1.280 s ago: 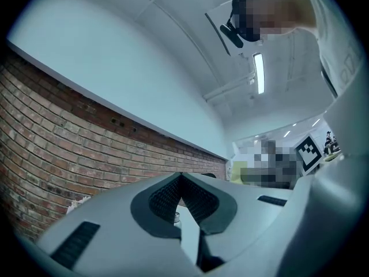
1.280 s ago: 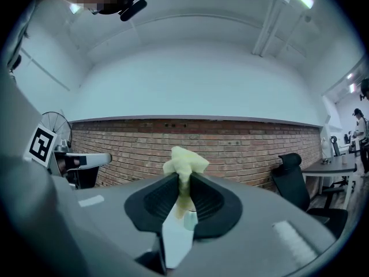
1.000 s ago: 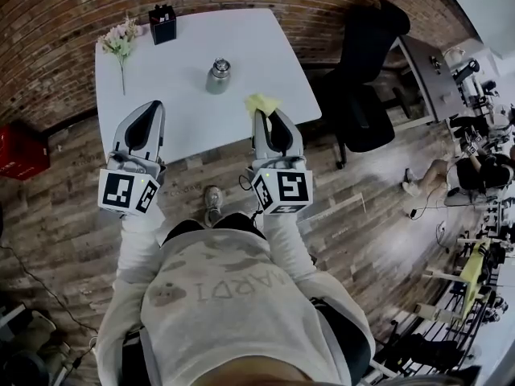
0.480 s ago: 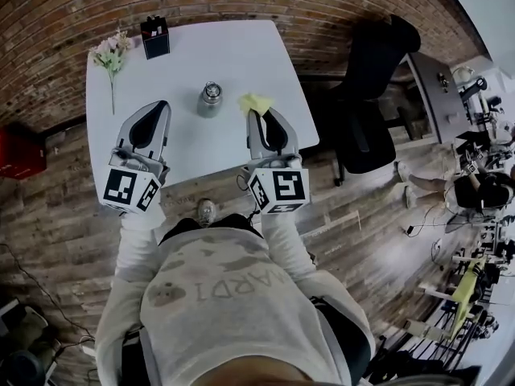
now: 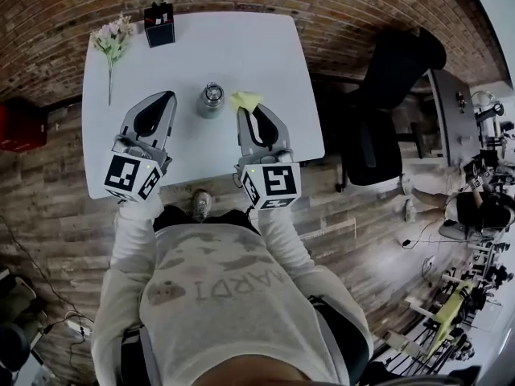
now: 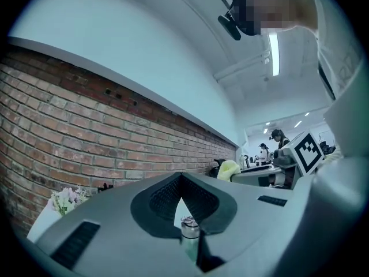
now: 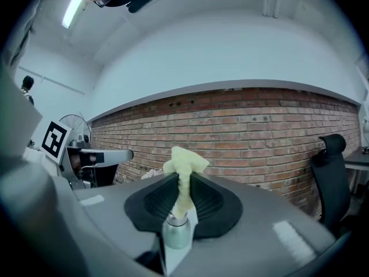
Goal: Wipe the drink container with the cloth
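Drink container (image 5: 211, 100) stands upright on the white table (image 5: 241, 47) in the head view, between my two grippers and nearer the right one. The left gripper (image 5: 163, 96) hangs over the table on the container's left, apart from it. The right gripper (image 5: 244, 111) holds a yellow cloth (image 5: 245, 100) at its tip, just beside the container. Flowers (image 5: 111, 39) and a dark box (image 5: 159, 24) lie at the table's far left corner.

From the left gripper view I see its jaws closed tip to tip with nothing pinched. Only a thin slit shows below the tips, and the container (image 6: 189, 229) appears through it, farther off on the table. The cloth (image 6: 228, 169) shows off to the right.

From the right gripper view the jaws are clamped on the cloth (image 7: 184, 163), which bunches up above the tips. The container (image 7: 176, 232) sits low in the gap behind them, its metal lid uppermost.
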Tool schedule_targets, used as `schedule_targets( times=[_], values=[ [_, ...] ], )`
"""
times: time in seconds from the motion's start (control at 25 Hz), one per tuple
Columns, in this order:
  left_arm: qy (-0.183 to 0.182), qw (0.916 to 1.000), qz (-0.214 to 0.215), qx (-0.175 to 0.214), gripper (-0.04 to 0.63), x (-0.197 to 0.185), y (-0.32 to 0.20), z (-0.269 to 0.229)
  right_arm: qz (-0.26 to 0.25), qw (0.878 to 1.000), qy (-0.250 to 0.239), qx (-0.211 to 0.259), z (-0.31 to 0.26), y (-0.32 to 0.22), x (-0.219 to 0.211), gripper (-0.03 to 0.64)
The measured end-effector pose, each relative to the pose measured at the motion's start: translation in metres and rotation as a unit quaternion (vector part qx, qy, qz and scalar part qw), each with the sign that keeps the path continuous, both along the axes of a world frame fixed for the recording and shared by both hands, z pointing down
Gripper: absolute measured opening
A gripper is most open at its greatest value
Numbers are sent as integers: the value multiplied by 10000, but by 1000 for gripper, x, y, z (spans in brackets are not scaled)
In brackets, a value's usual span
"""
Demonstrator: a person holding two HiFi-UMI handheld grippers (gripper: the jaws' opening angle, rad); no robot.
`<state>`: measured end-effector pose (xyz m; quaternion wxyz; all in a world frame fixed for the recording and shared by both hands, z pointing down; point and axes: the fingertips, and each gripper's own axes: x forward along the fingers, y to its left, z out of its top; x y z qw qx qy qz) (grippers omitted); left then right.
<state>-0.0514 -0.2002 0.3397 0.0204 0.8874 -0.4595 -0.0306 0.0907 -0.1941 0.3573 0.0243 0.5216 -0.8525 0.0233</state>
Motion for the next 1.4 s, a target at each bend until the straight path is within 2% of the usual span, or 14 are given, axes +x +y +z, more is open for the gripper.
schedule_targets(
  times=[0.24, 0.44, 0.6, 0.76, 1.24, 1.4],
  values=[
    [-268, 9989, 173, -343, 0, 18, -12, 36, -110, 9988, 57, -469, 43, -4, -4, 74],
    [-727, 9947, 406, -606, 0, 34, -27, 63, -177, 9970, 98, -751, 68, -4, -6, 74],
    [-1130, 9879, 651, -834, 0, 43, -38, 86, -239, 9952, 159, -931, 86, -1, -11, 74],
    [-1598, 9774, 1014, -948, 0, 56, -46, 106, -277, 9941, 223, -1026, 99, -2, -14, 74],
    [-2055, 9584, 1410, -1393, 0, 73, -63, 136, -257, 9907, 353, -1286, 131, 3, -14, 74],
    [-1959, 9592, 1445, -1436, 2, 74, -64, 136, -268, 9900, 373, -1334, 136, 2, -17, 74]
  ],
)
